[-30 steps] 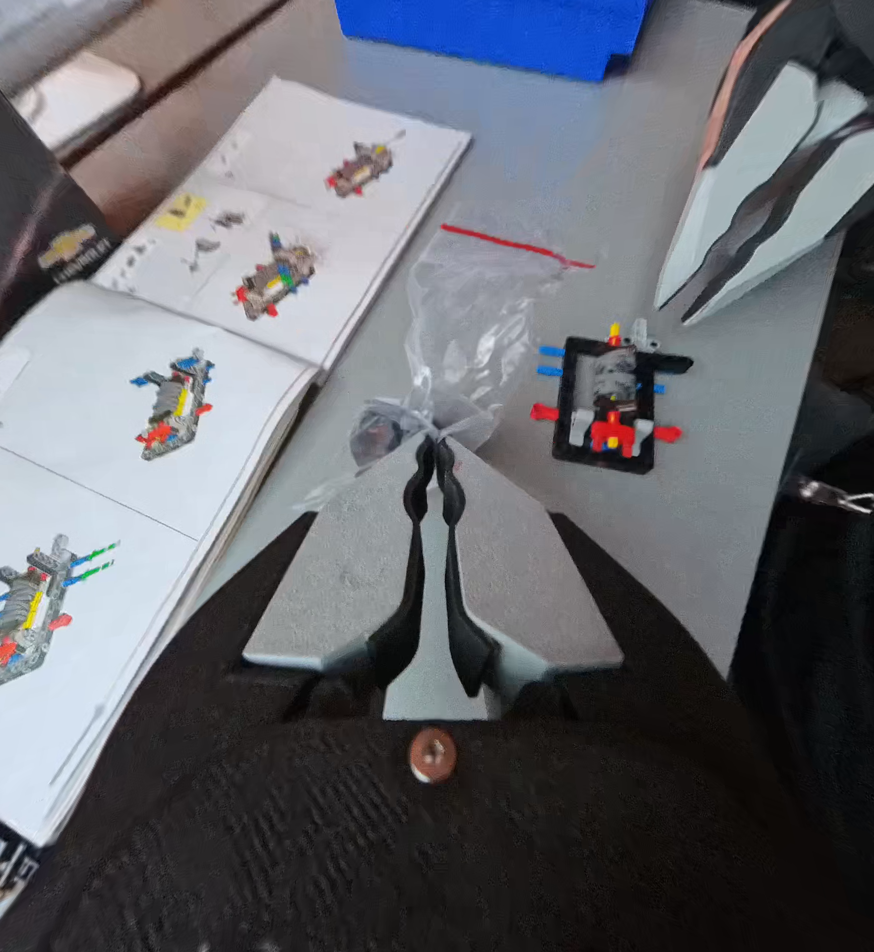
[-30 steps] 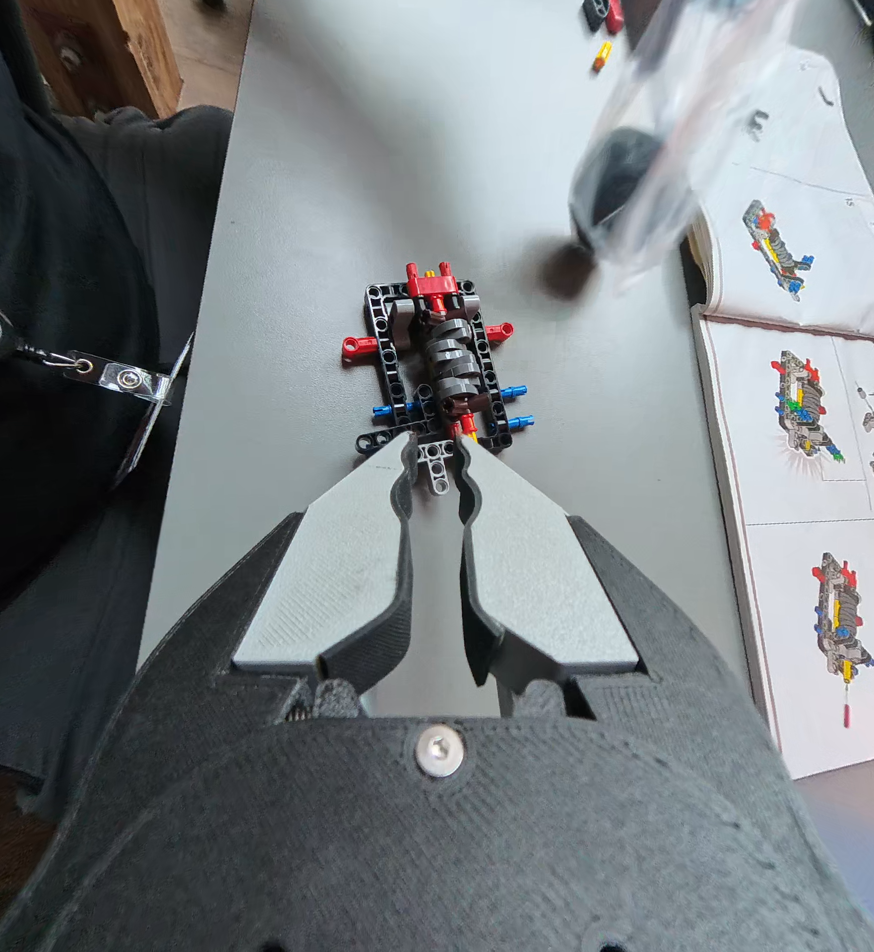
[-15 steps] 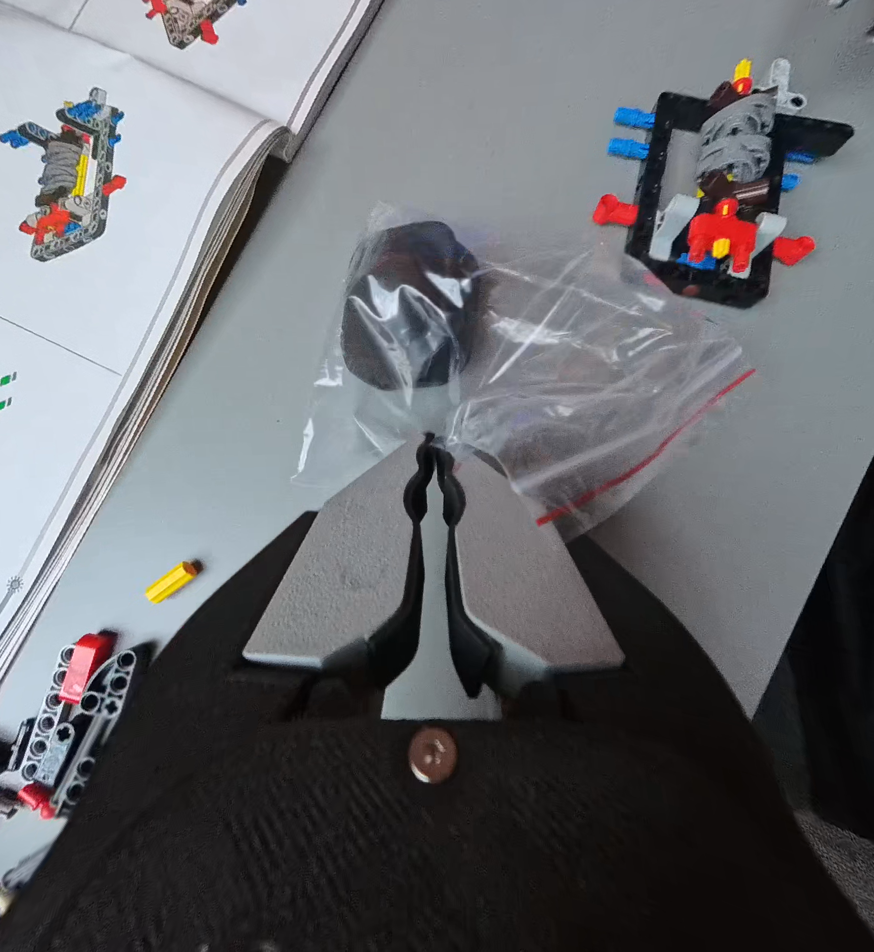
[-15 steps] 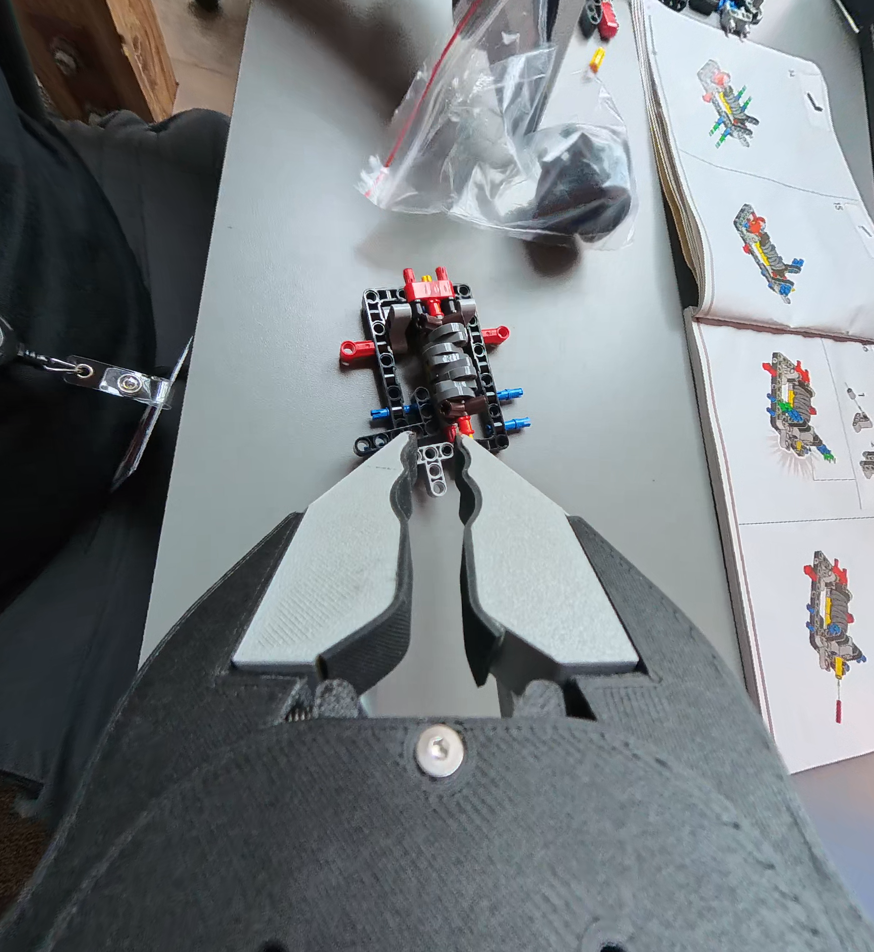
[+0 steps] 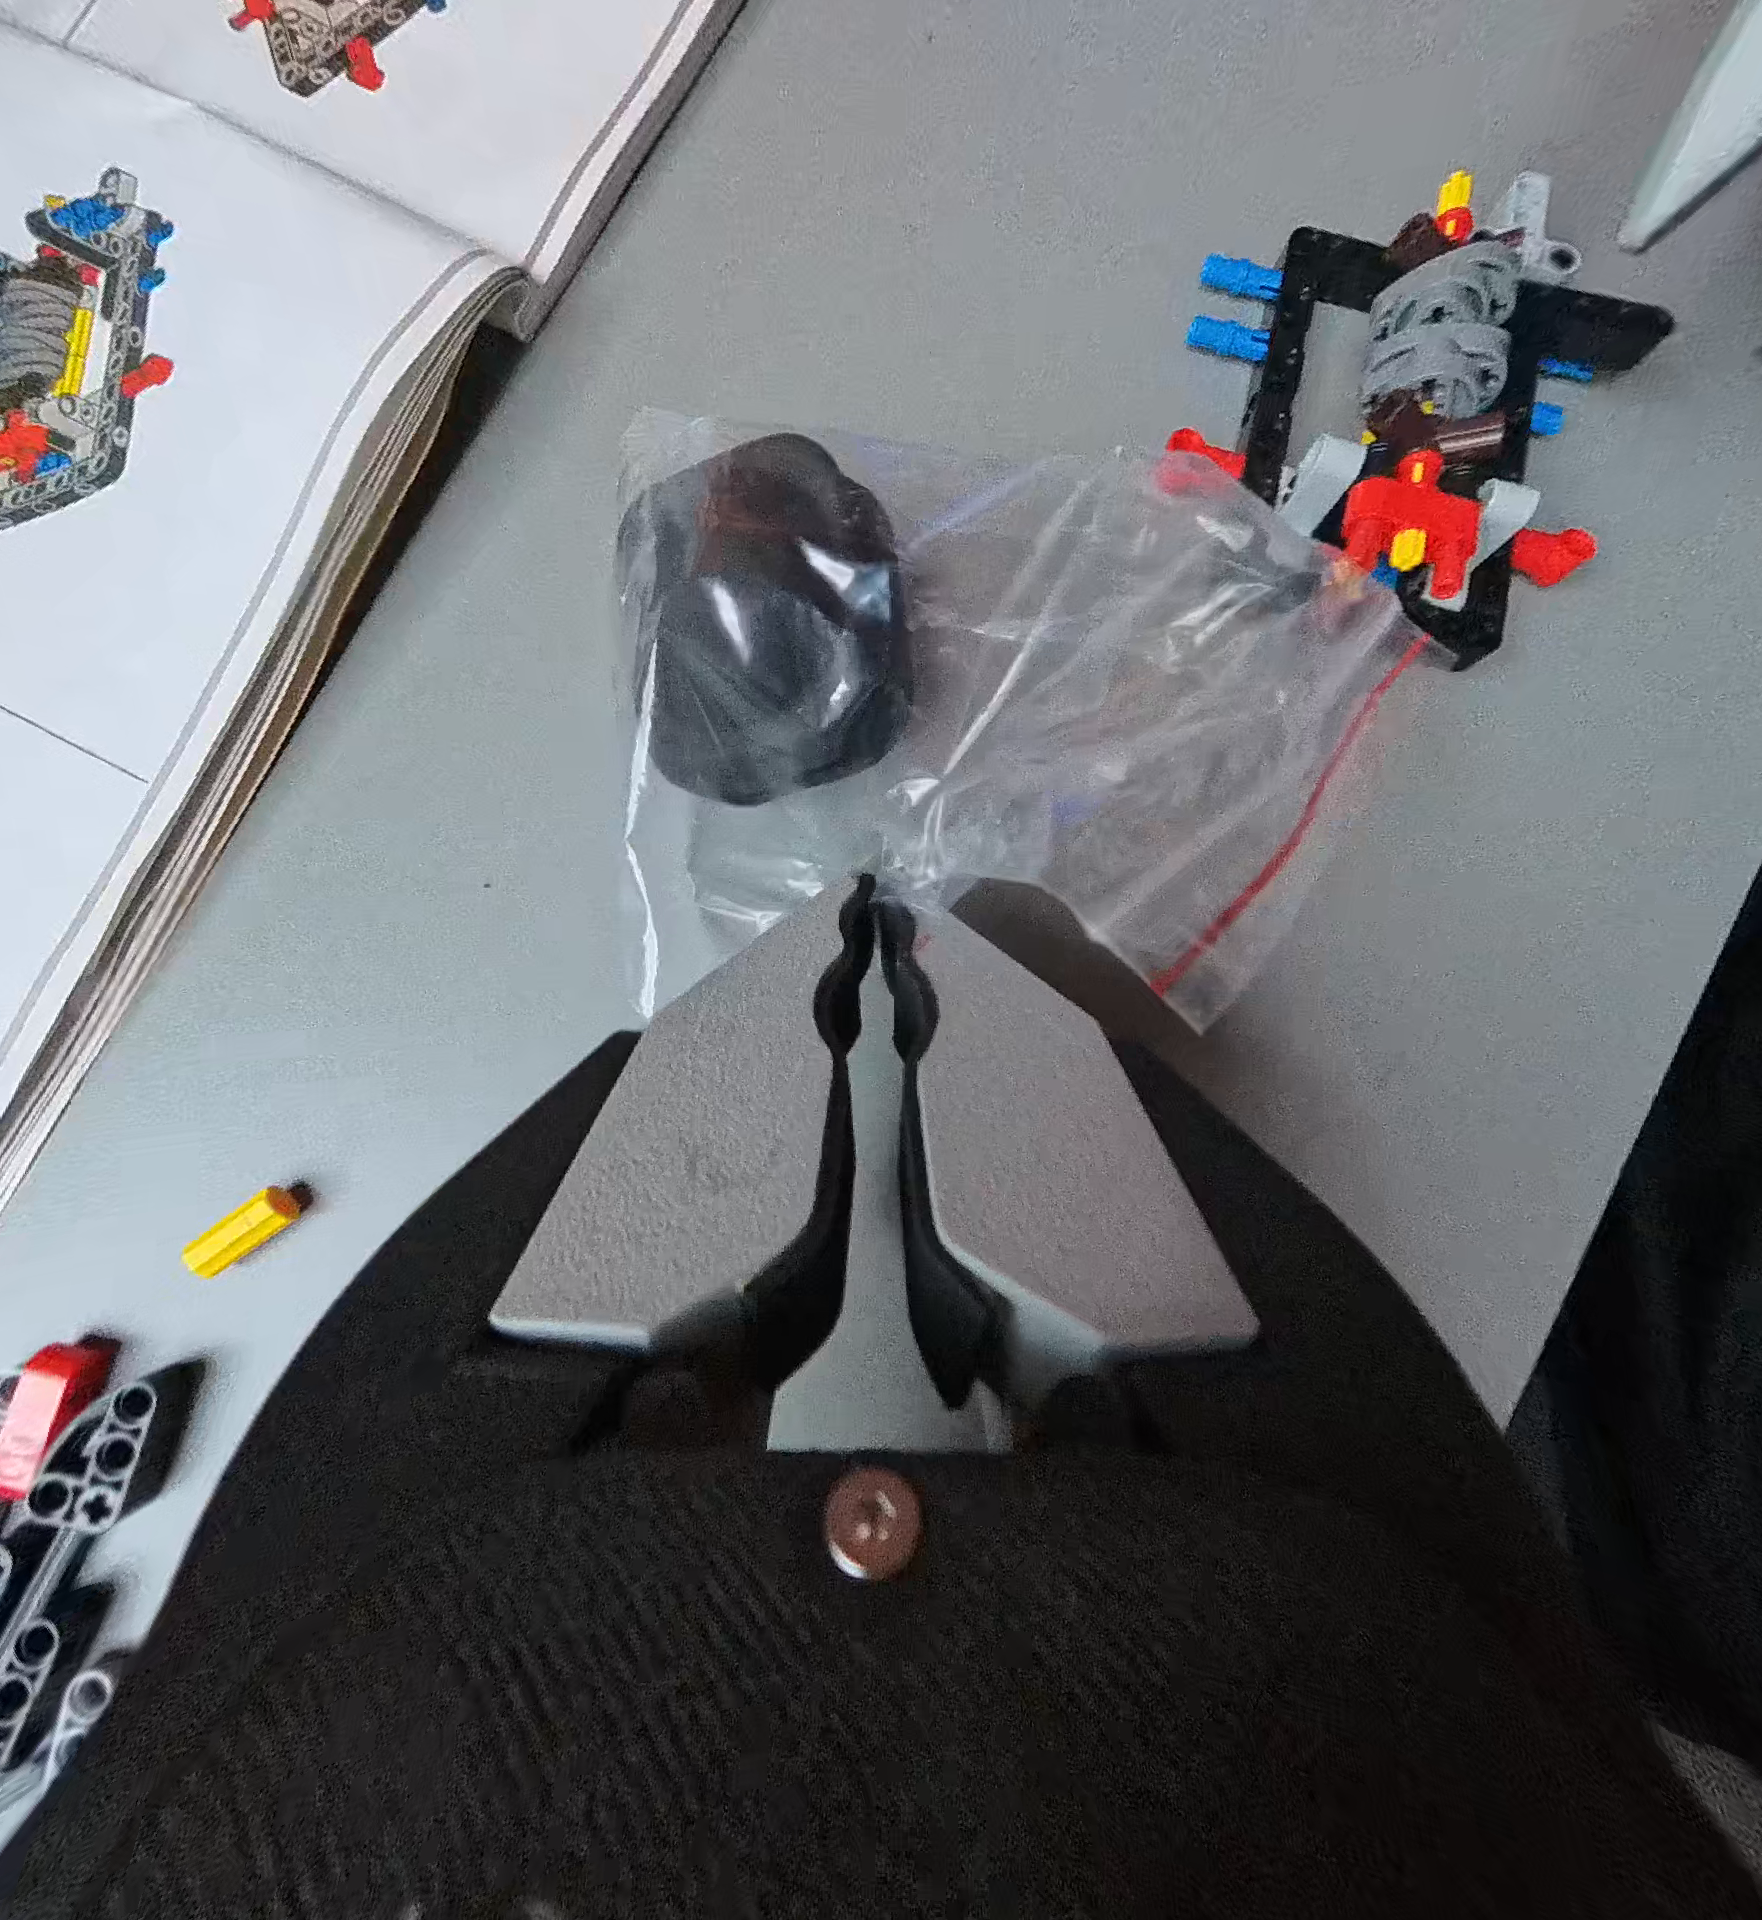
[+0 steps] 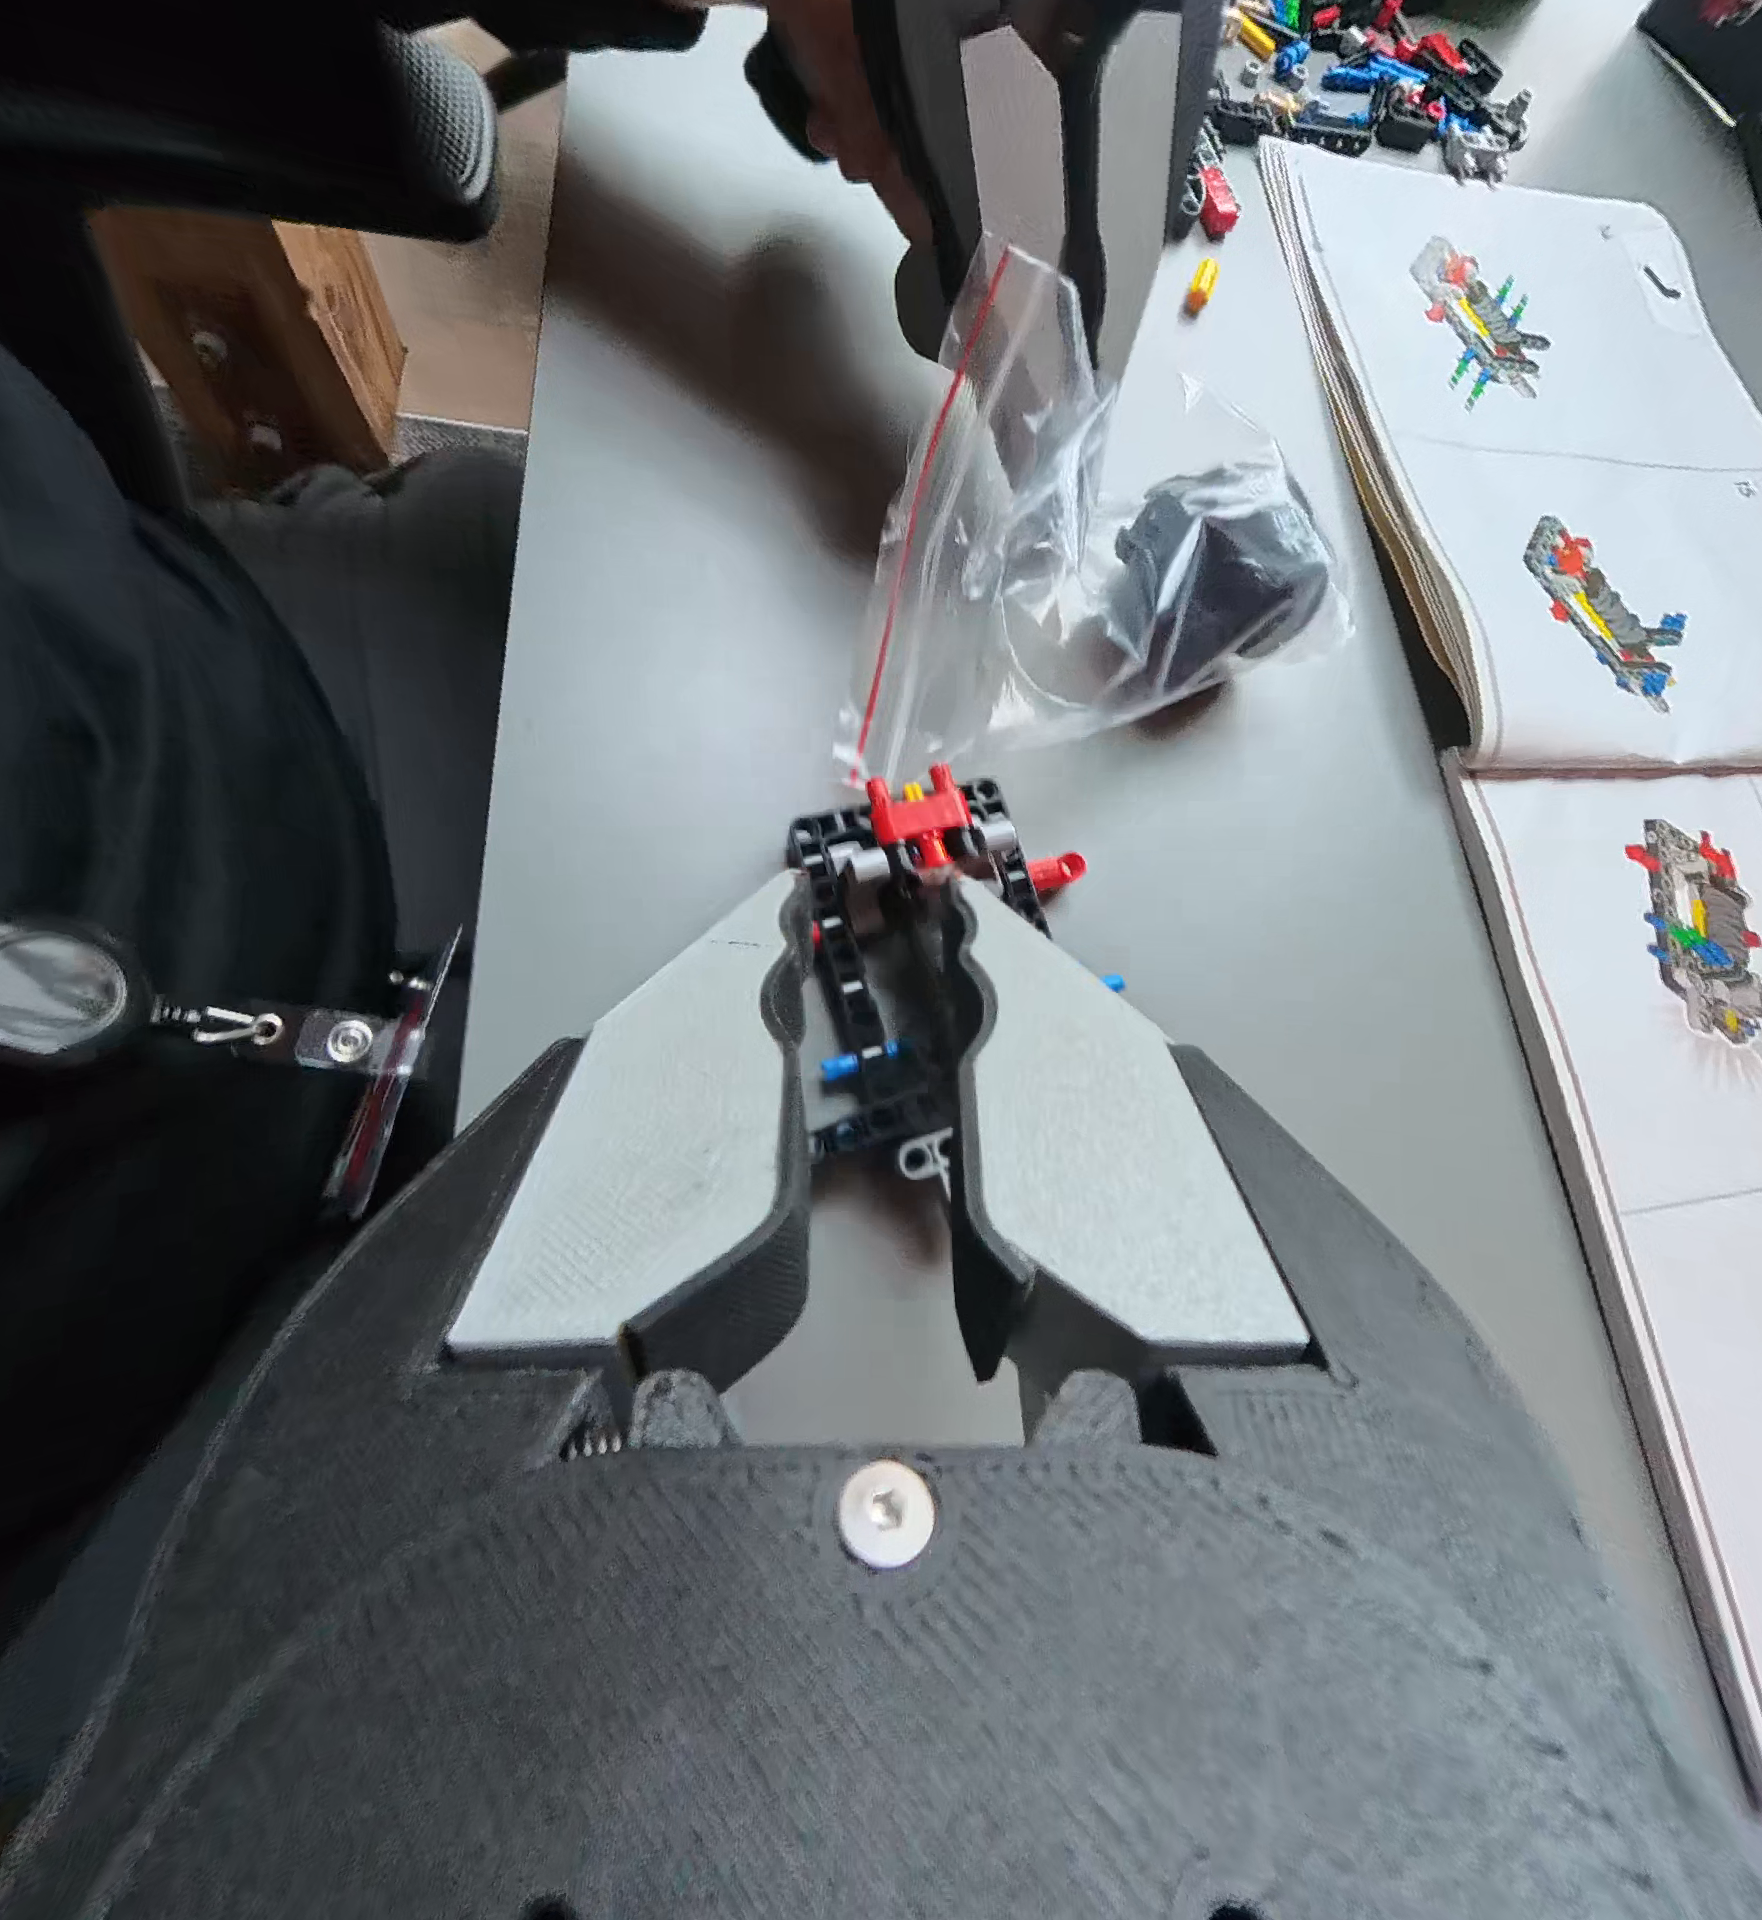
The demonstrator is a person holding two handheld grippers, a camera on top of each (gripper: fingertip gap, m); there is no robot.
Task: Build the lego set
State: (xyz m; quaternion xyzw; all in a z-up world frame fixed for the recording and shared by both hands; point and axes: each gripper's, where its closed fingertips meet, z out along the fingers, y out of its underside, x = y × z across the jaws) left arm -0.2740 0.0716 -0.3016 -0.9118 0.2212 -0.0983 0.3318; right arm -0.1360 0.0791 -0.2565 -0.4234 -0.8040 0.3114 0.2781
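Black-framed lego assembly [image 6: 908, 883] lying flat on grey table [image 6: 669, 582], with red pieces at far end, blue pins along its sides and grey wound core [image 5: 1438, 332] down the middle. Straddled by right gripper [image 6: 882, 888], fingers spread apart on either side of the frame, nothing clamped; whether the fingers touch the frame cannot be told. Beyond the assembly's red end, clear plastic bag [image 6: 1053, 520] with red seal strip, one corner overlapping the frame, dark rounded part [image 5: 768, 623] lying inside. Bag pinched at a gathered fold by left gripper [image 5: 872, 914], fingertips pressed together on the film. Farther from the assembly, past the bag: small yellow pin [image 5: 243, 1231] loose on the table, then partly built grey, black and red sub-assembly [image 5: 25, 1538] near the table edge. To the side of the assembly away from the person, open instruction booklet [image 6: 1604, 540] with coloured build diagrams, lying flat. Beyond the booklet's far edge, loose pile of mixed bricks [image 6: 1376, 73]. On the opposite side of the assembly, dark clothing of person [image 6: 129, 727] with badge reel and clip [image 6: 233, 1023] hanging at table edge.
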